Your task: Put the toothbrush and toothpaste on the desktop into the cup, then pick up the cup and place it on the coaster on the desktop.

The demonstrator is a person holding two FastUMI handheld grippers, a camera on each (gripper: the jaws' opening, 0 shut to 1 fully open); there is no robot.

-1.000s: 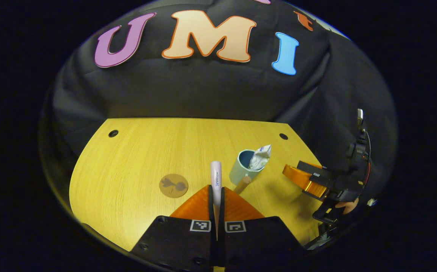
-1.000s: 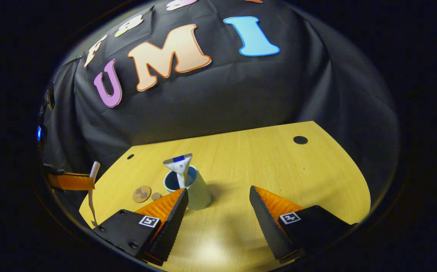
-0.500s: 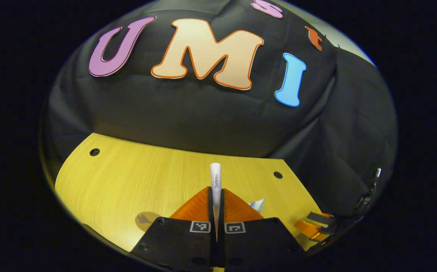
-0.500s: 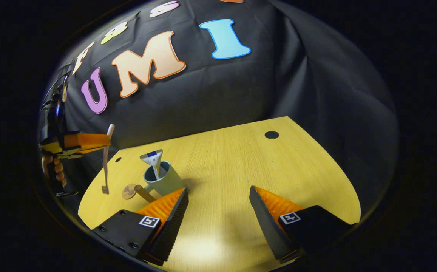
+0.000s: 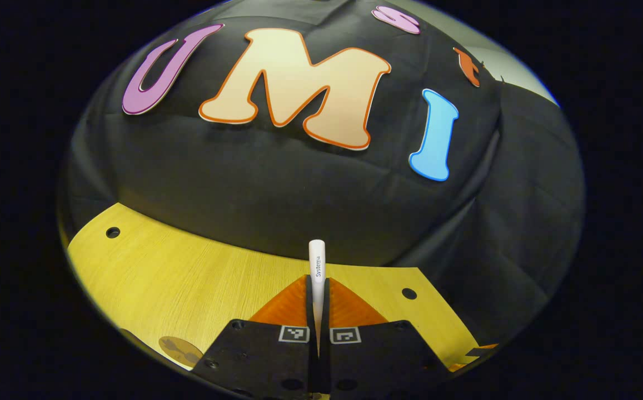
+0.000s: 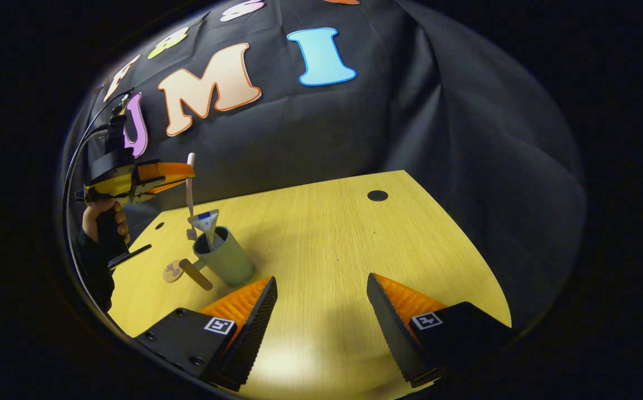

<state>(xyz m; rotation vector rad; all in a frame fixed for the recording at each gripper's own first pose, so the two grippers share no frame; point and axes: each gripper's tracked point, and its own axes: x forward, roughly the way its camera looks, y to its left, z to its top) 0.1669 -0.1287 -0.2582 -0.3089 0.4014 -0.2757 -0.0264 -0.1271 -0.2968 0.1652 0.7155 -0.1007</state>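
My left gripper (image 5: 317, 281) is shut on the white toothbrush (image 5: 317, 260), whose handle end sticks up between the fingers. In the right gripper view that left gripper (image 6: 183, 172) is held by a hand (image 6: 104, 214) above the table. The toothbrush (image 6: 190, 191) hangs upright from it, head down, just left of the cup's mouth. The pale green cup (image 6: 228, 260) stands on the table with the toothpaste tube (image 6: 206, 221) standing in it and a wooden handle (image 6: 199, 275) on its near left. The round brown coaster (image 6: 172, 272) lies left of the cup. My right gripper (image 6: 321, 284) is open and holds nothing, just right of the cup.
The yellow wooden table (image 6: 343, 239) has dark cable holes (image 6: 377, 195) near its back corners. The coaster (image 5: 179, 350) also shows at the table's near left edge in the left gripper view. Black cloth wall rises close behind the table.
The left gripper has risen and swung right with the toothbrush, bringing it over the cup's left side. The cup has dropped out of the left gripper view. The right gripper stays open, barely shifted.
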